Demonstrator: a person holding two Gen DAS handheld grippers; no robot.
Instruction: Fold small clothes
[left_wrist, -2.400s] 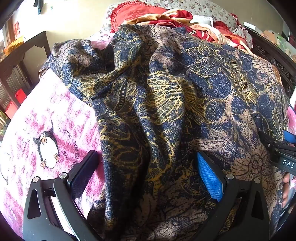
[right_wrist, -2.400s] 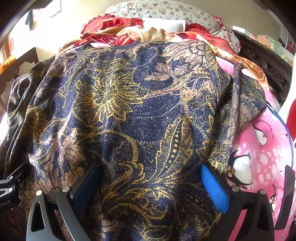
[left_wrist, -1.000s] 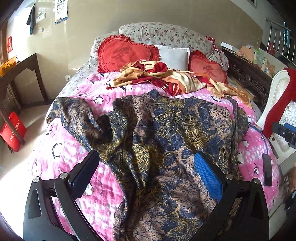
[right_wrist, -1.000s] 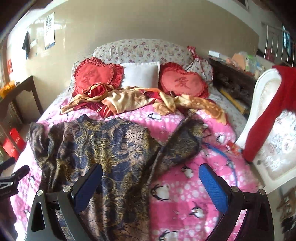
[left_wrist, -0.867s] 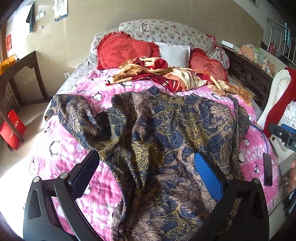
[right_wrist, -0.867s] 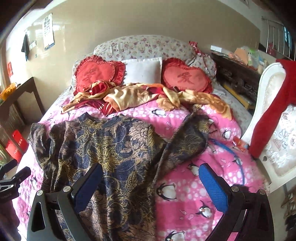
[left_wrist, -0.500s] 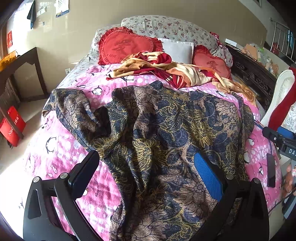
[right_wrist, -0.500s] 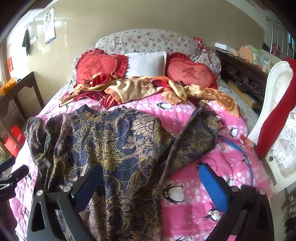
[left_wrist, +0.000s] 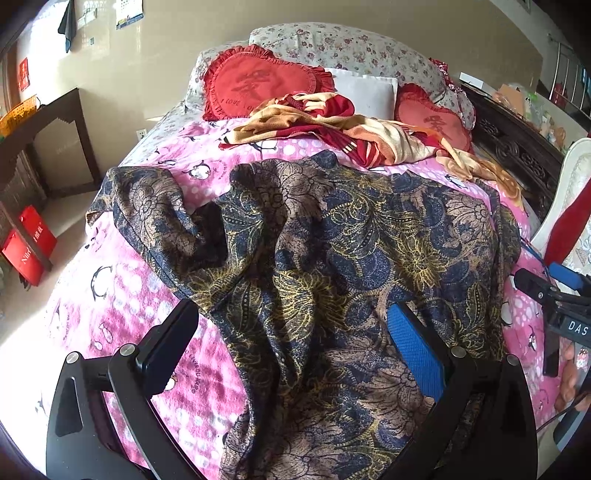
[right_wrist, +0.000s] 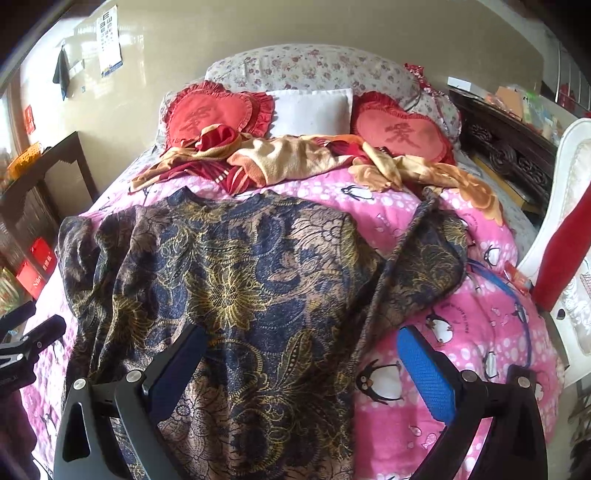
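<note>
1. The left tongs stand wide open with nothing between the pads. One black finger is over the pink cover, and the blue-padded finger is over the garment.
2. The right tongs are likewise spread wide and hold nothing, hovering over the garment's near hem and the pink cover beside it.
3. The dark blue, gold and tan floral-print fabric garment lies spread and wrinkled over the foot half of the bed. Its lower part hangs over the foot edge.
4. One sleeve is bunched toward the bed's left edge; the other sleeve lies folded toward the right edge.
5. Under it is a pink bedcover printed with penguins and white dots.
6. Past the garment, toward the head of the bed, lies a crumpled red and beige cloth.
7. At the head edge rest two red heart-shaped frilled cushions, a white pillow between them and a floral pillow behind.
</note>
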